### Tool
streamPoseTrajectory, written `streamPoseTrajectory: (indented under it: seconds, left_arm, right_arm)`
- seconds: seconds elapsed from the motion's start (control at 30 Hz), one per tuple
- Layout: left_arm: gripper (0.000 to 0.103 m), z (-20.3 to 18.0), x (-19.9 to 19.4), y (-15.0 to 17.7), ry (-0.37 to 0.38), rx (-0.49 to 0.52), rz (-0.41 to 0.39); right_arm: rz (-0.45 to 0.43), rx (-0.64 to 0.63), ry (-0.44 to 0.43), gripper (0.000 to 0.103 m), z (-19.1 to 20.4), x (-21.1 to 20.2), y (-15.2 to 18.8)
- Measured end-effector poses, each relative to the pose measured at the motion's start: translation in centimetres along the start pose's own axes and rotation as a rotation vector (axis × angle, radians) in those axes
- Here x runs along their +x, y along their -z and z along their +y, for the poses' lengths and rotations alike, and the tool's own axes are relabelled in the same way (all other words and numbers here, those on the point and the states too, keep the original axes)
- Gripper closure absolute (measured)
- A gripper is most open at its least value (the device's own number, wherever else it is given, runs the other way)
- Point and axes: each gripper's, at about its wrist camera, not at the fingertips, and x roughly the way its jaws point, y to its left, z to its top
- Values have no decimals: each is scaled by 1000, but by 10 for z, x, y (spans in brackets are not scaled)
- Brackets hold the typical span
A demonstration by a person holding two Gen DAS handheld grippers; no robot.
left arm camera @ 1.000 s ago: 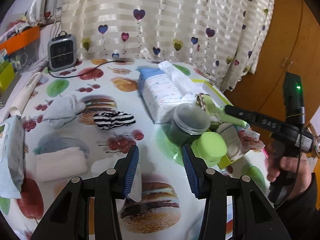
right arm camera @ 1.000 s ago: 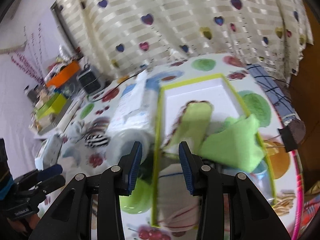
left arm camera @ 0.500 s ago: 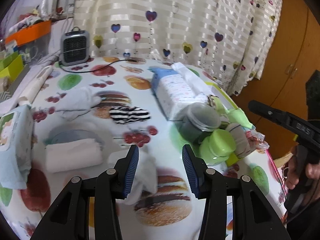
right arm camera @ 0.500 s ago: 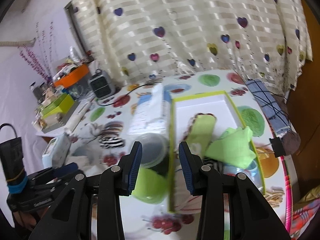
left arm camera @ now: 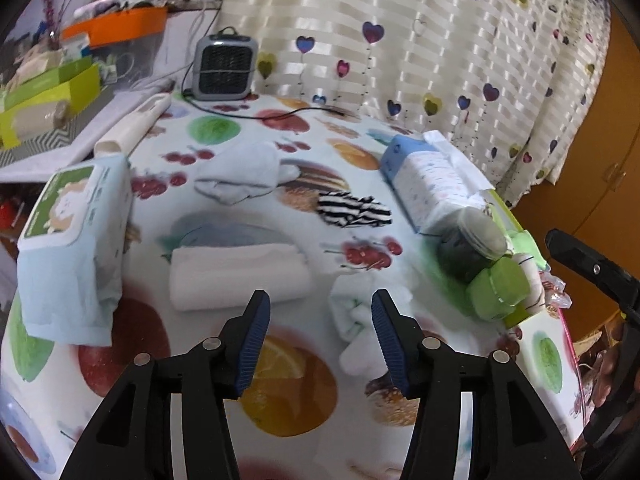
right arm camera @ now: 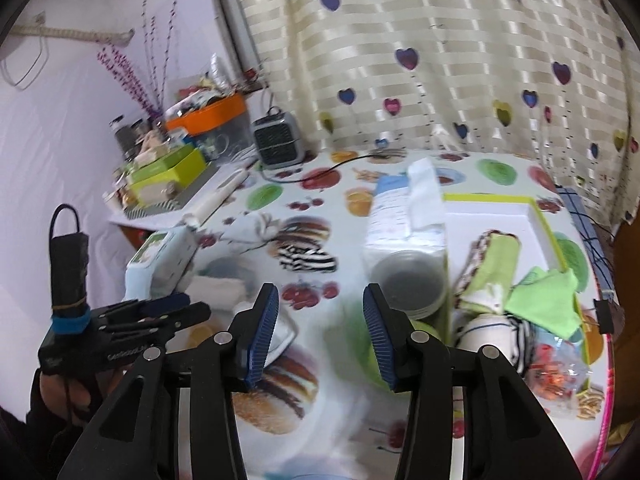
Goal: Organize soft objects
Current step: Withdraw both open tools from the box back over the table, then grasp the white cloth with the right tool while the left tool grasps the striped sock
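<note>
The left gripper (left arm camera: 320, 330) is seen over the table (left arm camera: 400, 144), and its jaws are opening wider than they were a second ago. Nothing is held between them; only the printed cloth of the table is seen in the gap. The view has been swung away from the jars (left arm camera: 476, 256) since then, and now the folded towel (left arm camera: 240, 274) is seen just past the left pad, with a small crumpled cloth (left arm camera: 360, 320) just beside the right pad. The striped sock (left arm camera: 352, 212) and a white rag (left arm camera: 244, 176) are seen farther back, well apart from the jaws. The right gripper (right arm camera: 318, 336) is also empty, and its jaws are opening too. It has been pulled back from the tray (right arm camera: 544, 224), which was right under it a second ago and is now off to the right. In the tray, green cloths (right arm camera: 540, 296) and a green pad (right arm camera: 492, 268) are already laid. From this it is judged that one drop has been finished and that the next soft thing is being gone for, likely the towel or the crumpled cloth. Four soft things are still left out on the table, so the job is judged to be only partly done.
</note>
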Motion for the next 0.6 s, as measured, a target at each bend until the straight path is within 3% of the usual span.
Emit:
streamPoseTrajectory:
  seconds: [0.23, 0.43, 0.6]
  left_arm:
    - [51, 15, -2, 1, -27, -24, -10]
    - [51, 25, -4, -1, -51, -29, -19]
    - [51, 32, -5, -2, -61, -35, -24]
  right_arm:
    - [74, -62, -45, 57, 24, 23, 10]
    - [173, -151, -74, 57, 51, 67, 20]
    - [223, -151, -73, 57, 58, 99, 24]
